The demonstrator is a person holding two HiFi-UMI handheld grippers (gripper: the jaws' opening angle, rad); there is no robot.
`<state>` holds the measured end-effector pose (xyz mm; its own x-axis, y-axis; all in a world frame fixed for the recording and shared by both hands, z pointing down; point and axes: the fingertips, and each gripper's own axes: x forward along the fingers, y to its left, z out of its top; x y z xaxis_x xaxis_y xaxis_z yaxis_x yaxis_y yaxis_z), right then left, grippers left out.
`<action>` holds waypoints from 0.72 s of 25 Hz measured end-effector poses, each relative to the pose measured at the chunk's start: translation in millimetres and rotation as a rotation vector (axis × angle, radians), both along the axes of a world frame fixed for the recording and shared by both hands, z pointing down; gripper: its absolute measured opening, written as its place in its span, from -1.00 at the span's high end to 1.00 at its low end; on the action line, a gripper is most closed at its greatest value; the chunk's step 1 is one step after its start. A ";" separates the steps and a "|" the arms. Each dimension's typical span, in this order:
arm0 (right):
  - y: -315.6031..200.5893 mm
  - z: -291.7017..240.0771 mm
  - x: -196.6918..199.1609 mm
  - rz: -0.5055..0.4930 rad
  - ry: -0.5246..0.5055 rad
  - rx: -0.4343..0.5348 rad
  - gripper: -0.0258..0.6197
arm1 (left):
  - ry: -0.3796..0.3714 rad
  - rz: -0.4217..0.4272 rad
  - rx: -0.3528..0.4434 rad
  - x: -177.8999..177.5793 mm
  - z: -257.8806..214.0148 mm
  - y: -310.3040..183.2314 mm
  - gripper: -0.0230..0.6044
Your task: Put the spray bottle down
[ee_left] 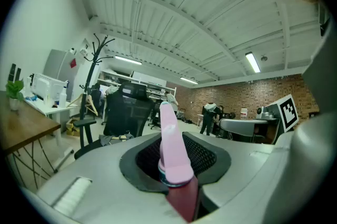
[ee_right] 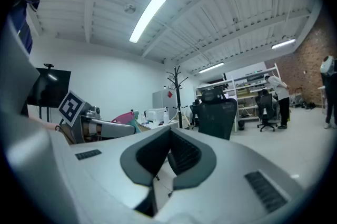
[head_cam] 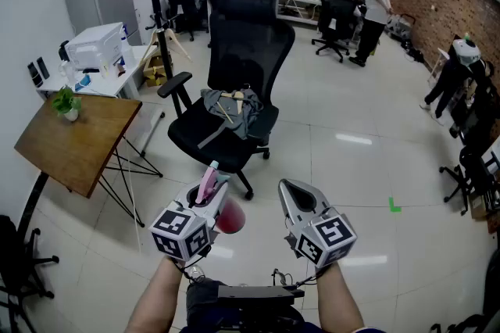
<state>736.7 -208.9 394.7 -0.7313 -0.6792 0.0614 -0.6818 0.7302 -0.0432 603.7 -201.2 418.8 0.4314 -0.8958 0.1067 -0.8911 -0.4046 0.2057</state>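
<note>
Two grippers hover over the floor (head_cam: 351,167), facing a chair (head_cam: 234,89). The left gripper (head_cam: 211,187) pinches the bottle (ee_left: 171,149), whose pink head pokes up between its jaws. The right gripper (head_cam: 291,191) has its jaws pressed together on nothing. Their cubes (head_cam: 181,232) bear square black-and-white markers.

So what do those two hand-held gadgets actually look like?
The left tongs and right tongs are smooth pale-grey shells with black ribbed pads inside. Each carries a cube of black-and-white square markers near the hand. The forearms are bare, no sleeves.
</note>
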 end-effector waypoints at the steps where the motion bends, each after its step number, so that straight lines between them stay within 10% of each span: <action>1: -2.2 0.2 -5.5 -0.004 -0.001 0.000 0.90 | -0.003 -0.005 0.000 -5.9 -0.2 -0.5 0.57; 18: -24.3 -7.0 -224.9 -0.325 0.011 0.005 0.91 | -0.002 -0.354 0.010 -224.8 -7.0 21.6 0.57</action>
